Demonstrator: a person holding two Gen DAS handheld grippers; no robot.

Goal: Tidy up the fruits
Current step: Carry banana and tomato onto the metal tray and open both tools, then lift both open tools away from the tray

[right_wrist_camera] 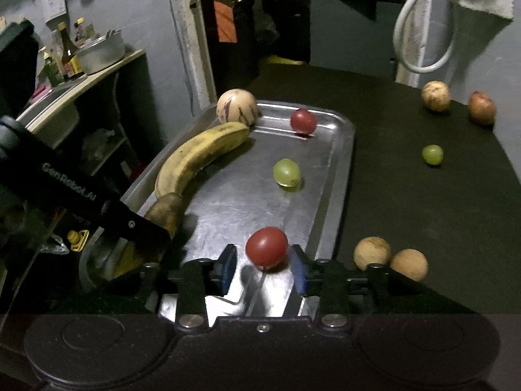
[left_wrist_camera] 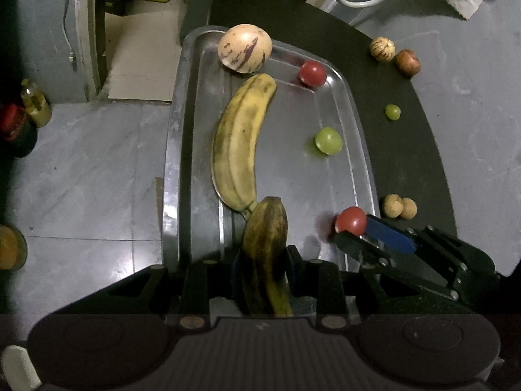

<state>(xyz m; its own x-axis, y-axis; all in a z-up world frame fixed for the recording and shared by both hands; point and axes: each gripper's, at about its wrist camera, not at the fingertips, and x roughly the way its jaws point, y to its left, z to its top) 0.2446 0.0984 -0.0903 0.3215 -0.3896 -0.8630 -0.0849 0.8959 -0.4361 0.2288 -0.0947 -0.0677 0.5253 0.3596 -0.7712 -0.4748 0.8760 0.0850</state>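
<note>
A metal tray point(left_wrist_camera: 345, 104) point(right_wrist_camera: 338, 163) holds a yellow banana point(left_wrist_camera: 237, 143) point(right_wrist_camera: 198, 156), a striped pale melon point(left_wrist_camera: 244, 48) point(right_wrist_camera: 237, 105), a red tomato point(left_wrist_camera: 312, 73) point(right_wrist_camera: 302, 121) and a green grape point(left_wrist_camera: 328, 140) point(right_wrist_camera: 286, 171). My left gripper point(left_wrist_camera: 264, 260) is shut on a brown banana point(left_wrist_camera: 265, 241) point(right_wrist_camera: 164, 211) at the tray's near end. My right gripper point(right_wrist_camera: 263, 267) point(left_wrist_camera: 353, 236) is open around a second red tomato point(right_wrist_camera: 267, 247) point(left_wrist_camera: 351, 221); the jaws stand apart from it.
On the dark table point(right_wrist_camera: 423, 195) right of the tray lie a green grape point(right_wrist_camera: 432, 154) point(left_wrist_camera: 392, 111), two tan round fruits point(right_wrist_camera: 390, 257) point(left_wrist_camera: 399, 207), and a speckled fruit point(right_wrist_camera: 435, 95) next to a reddish one point(right_wrist_camera: 482, 107). A shelf with bottles and a pot point(right_wrist_camera: 101, 52) stands left.
</note>
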